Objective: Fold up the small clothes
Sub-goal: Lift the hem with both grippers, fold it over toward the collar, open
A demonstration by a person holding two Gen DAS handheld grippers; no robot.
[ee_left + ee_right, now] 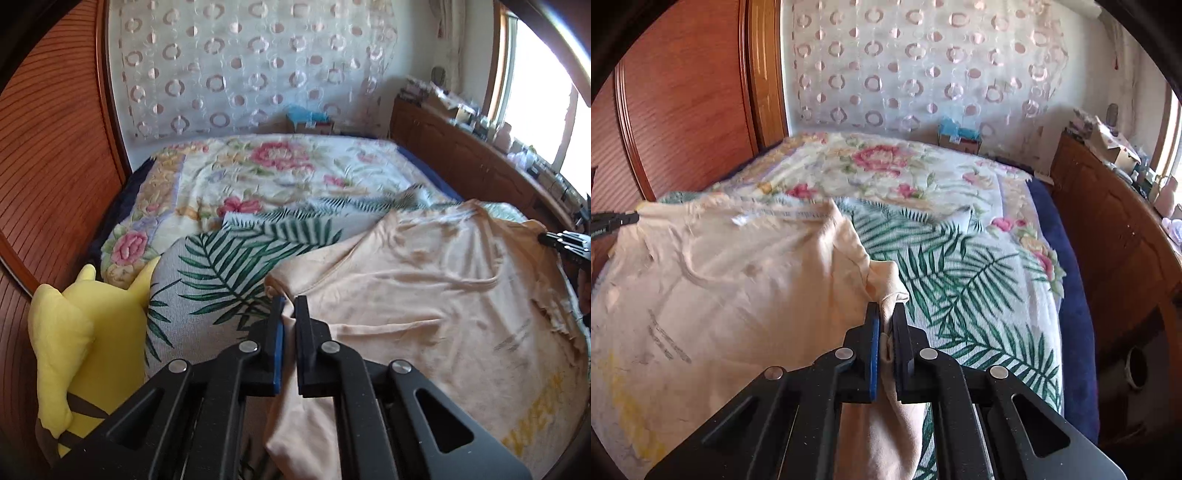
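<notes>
Both pairs of fingers are pinched nearly together on cloth. Left gripper (pixel 289 301) clamps a bunched edge of the peach shirt (pixel 424 295) between its blue pads, the cloth trailing down between the jaws. Right gripper (pixel 886 308) grips another gathered corner of the same shirt (pixel 720 277) the same way. Between the two grips the shirt spreads over the palm-leaf sheet (pixel 960 280). Just left of the left fingers sits a yellow plush toy (pixel 85 332).
</notes>
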